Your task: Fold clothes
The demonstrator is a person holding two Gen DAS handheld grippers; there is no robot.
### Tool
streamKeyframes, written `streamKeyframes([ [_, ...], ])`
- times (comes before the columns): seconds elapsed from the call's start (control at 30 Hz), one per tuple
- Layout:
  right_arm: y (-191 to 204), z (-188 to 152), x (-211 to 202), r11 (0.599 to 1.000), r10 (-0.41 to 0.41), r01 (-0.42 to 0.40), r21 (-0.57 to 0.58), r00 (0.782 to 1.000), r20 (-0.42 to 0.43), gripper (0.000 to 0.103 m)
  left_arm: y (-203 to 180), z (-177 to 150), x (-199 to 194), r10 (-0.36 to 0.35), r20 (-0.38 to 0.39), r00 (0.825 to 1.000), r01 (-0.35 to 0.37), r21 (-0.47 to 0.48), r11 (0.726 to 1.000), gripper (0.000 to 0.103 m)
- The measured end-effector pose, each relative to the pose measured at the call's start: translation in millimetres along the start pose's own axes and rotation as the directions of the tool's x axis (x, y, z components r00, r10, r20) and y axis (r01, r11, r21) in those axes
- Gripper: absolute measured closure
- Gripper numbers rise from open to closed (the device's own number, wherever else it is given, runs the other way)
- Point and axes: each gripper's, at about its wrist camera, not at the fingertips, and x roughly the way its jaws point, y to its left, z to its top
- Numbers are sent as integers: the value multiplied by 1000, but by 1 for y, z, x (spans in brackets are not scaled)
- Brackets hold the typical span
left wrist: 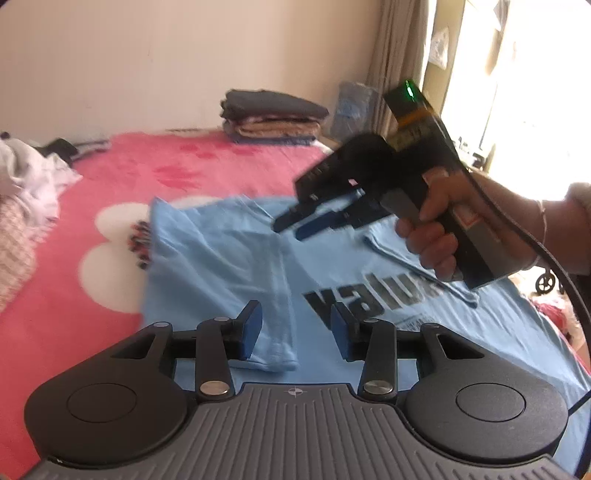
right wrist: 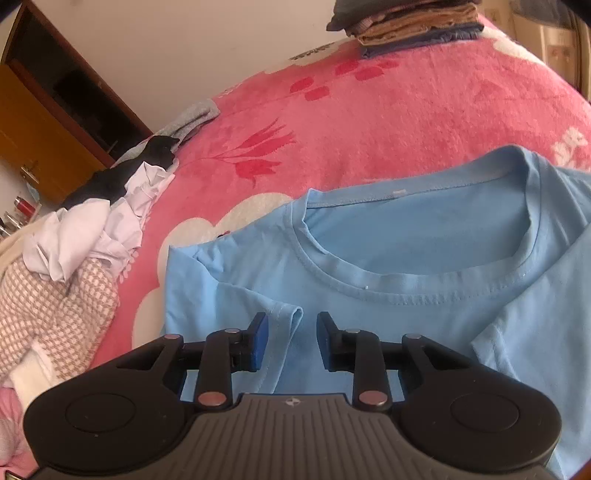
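Note:
A light blue T-shirt (left wrist: 221,258) with black lettering lies front up on a pink flowered blanket (left wrist: 184,170). Its left sleeve is folded in over the chest. My left gripper (left wrist: 295,332) hovers open above that folded sleeve, with nothing pinched. A hand holds my right gripper (left wrist: 295,225) over the shirt's far part, and its blue pads stand apart. In the right wrist view, my right gripper (right wrist: 291,339) is open just short of the sleeve hem (right wrist: 286,314), below the round collar (right wrist: 406,288) of the T-shirt (right wrist: 443,350). The pads do not press the cloth.
A stack of folded clothes (left wrist: 273,118) (right wrist: 406,26) sits at the far side of the bed by the wall. A heap of unfolded white and checked garments (left wrist: 26,177) (right wrist: 74,240) lies to the left. Beyond it stands a brown wooden door (right wrist: 37,129). A bright window with a curtain (left wrist: 399,55) is at the right.

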Motion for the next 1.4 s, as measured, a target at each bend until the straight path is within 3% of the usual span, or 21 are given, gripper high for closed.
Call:
streamKeyframes([
  [0.23,-8,3,9,998,23,-21,65,999,-33,71,35,5,4,105,-27,994,-107,-104,989,62],
  [0.43,-11,3,15,994,23,-18,109,999,-40,71,49,10,10,232,6,973,-229,-139,963,62],
  [0.57,-8,5,17,995,22,-18,95,999,-40,71,48,4,23,197,-49,979,-201,-87,976,62],
  [0.73,0,7,23,999,11,-10,32,1000,-23,75,46,-9,39,207,-131,969,-216,-53,975,62],
  [0.87,9,4,22,999,-13,13,-43,1000,-2,97,44,-12,40,219,-136,966,-226,-39,973,62],
  [0.9,10,3,21,998,-19,19,-59,1000,5,98,44,-12,40,218,-137,966,-226,-41,973,62],
  [1.07,16,1,-2,995,-39,46,-93,996,74,99,47,-13,40,217,-140,966,-226,-51,973,62],
  [1.4,-3,-16,-2,989,-144,146,-23,986,81,99,47,-14,42,222,-136,966,-229,-36,973,62],
])
